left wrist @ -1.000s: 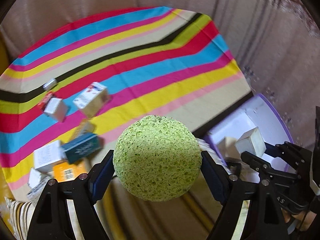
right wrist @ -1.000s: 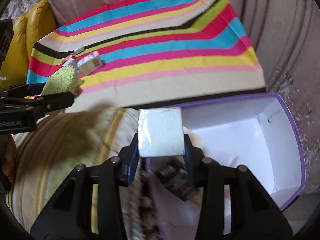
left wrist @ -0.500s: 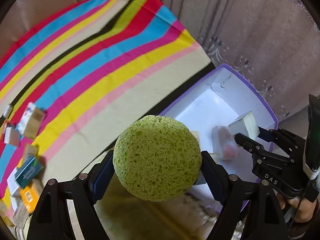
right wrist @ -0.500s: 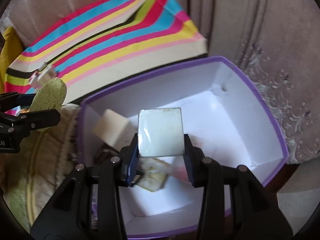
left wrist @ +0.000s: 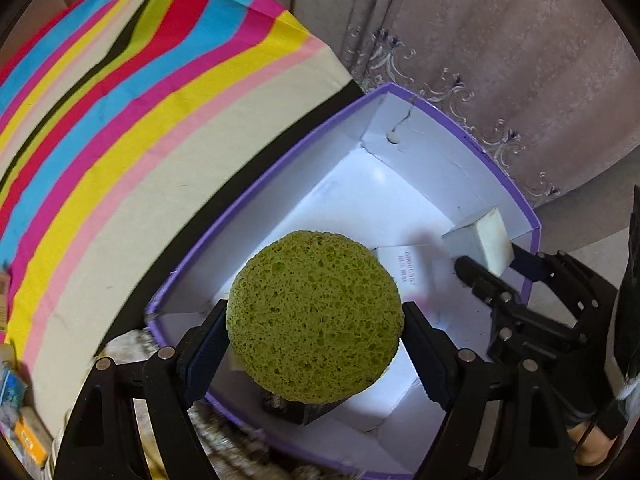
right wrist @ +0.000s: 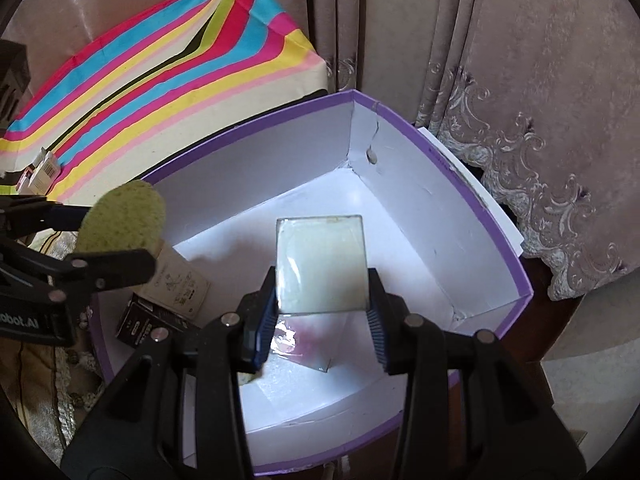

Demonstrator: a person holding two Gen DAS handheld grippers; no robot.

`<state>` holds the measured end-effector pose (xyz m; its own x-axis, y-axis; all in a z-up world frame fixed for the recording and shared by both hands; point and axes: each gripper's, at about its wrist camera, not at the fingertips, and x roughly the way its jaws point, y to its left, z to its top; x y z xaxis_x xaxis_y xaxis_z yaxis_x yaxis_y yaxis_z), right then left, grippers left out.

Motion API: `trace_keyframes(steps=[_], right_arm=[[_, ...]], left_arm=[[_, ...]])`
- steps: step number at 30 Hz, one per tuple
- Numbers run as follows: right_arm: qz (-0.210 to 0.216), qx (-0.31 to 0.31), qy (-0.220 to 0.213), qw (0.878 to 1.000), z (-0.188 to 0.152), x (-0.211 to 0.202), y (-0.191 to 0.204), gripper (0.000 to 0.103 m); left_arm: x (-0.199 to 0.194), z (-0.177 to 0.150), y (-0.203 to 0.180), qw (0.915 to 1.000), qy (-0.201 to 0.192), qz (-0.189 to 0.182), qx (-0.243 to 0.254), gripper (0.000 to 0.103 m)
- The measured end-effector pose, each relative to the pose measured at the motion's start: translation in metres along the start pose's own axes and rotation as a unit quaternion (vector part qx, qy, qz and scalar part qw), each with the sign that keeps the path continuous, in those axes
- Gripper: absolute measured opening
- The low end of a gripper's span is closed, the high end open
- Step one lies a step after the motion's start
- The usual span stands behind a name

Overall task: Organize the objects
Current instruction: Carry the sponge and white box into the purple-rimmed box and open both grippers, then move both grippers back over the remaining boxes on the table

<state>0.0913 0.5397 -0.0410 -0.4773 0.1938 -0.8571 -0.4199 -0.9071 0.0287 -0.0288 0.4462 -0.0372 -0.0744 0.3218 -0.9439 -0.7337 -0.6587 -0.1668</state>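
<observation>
Left wrist view: we see our left gripper [left wrist: 314,328] clamped on a round green sponge [left wrist: 314,316], its jaws wide apart with the pads pressed to the sponge's two sides, low in the middle of the frame. The sponge hangs over the near left part of a purple-rimmed white box [left wrist: 420,100], which fills the centre and right. At the right edge our right gripper [left wrist: 486,254] pinches a small pale box [left wrist: 480,240] over the box's far right corner. A white carton [left wrist: 404,264] lies on the box floor between the two. A striped cloth [left wrist: 120,100] covers the upper left.

In the right wrist view we see the right gripper's jaws narrowly set, pads against both sides of the pale box in mid frame. A dark carton [right wrist: 152,322] lies lower left inside the box.
</observation>
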Motion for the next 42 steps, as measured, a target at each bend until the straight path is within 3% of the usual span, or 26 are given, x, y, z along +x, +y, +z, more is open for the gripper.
trace_keyframes(steps=[4,6,8,17,22,35,42], right_arm=[[0.006,0.008,0.002,1.000,0.000,0.002,-0.001,0.052],[0.008,0.014,0.000,1.000,0.000,0.002,-0.002,0.070],[0.011,0.018,-0.001,1.000,0.000,0.002,-0.003,0.075],[0.037,-0.003,0.000,0.999,0.001,-0.002,0.017,0.076],[0.062,-0.022,0.003,0.998,0.003,-0.005,0.039,0.076],[0.117,-0.099,-0.002,0.988,0.003,-0.024,0.109,0.080],[0.140,-0.135,-0.004,0.981,-0.001,-0.034,0.139,0.082]], left_arm=[[0.006,0.002,0.003,0.9994,0.007,-0.027,-0.019,0.087],[0.005,0.002,0.007,0.9990,0.007,-0.035,-0.026,0.089],[0.003,0.002,0.008,0.9989,0.002,-0.035,-0.030,0.091],[-0.032,-0.017,0.030,0.9986,-0.031,-0.006,-0.042,0.092],[-0.052,-0.036,0.060,0.9954,-0.046,0.022,-0.081,0.092],[-0.112,-0.100,0.131,0.9784,-0.101,0.062,-0.169,0.092],[-0.143,-0.151,0.175,0.9629,-0.117,0.085,-0.228,0.092]])
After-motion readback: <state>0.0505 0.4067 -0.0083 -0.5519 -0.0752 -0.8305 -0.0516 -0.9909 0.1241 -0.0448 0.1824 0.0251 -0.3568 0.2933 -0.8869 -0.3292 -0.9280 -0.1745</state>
